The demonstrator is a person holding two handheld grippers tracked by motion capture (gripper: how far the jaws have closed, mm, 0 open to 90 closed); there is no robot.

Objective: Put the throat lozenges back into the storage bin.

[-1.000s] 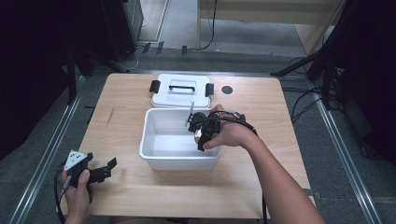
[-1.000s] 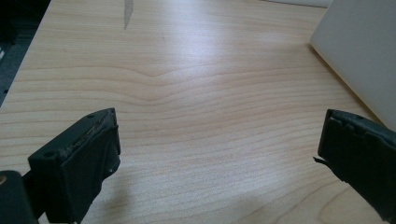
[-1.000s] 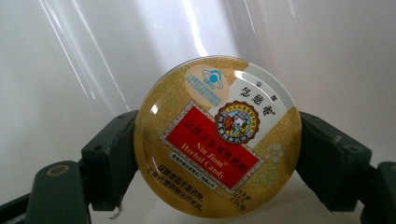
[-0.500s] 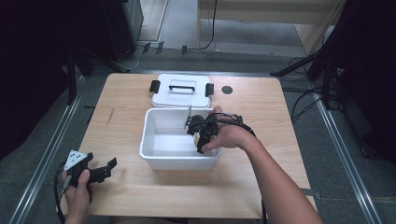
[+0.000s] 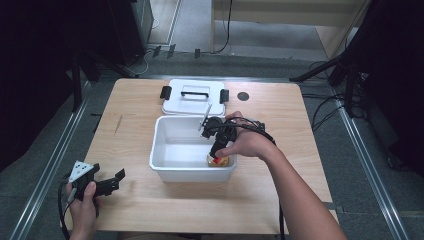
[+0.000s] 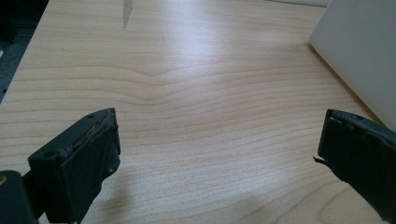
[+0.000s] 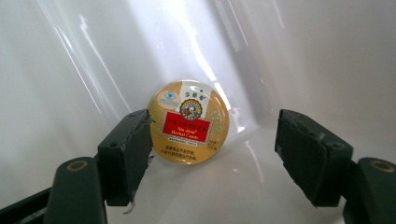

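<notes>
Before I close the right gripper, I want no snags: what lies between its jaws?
The right gripper is open; the round tin lies between its jaws, beside the left one, on the tub's white floor, in the right gripper view.

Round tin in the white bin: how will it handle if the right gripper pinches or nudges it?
The round tin looks rigid, so it probably won't deform. Its glossy lid and the white bin floor's sheen suggest it may slide. It seems propped on edge against the wall, so a nudge could roll or topple it.

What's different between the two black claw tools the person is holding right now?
The right gripper reaches down inside the white bin, jaws apart on either side of a round gold tin. The left gripper rests low over bare wooden table, with nothing between its jaws. Both are open.
</notes>
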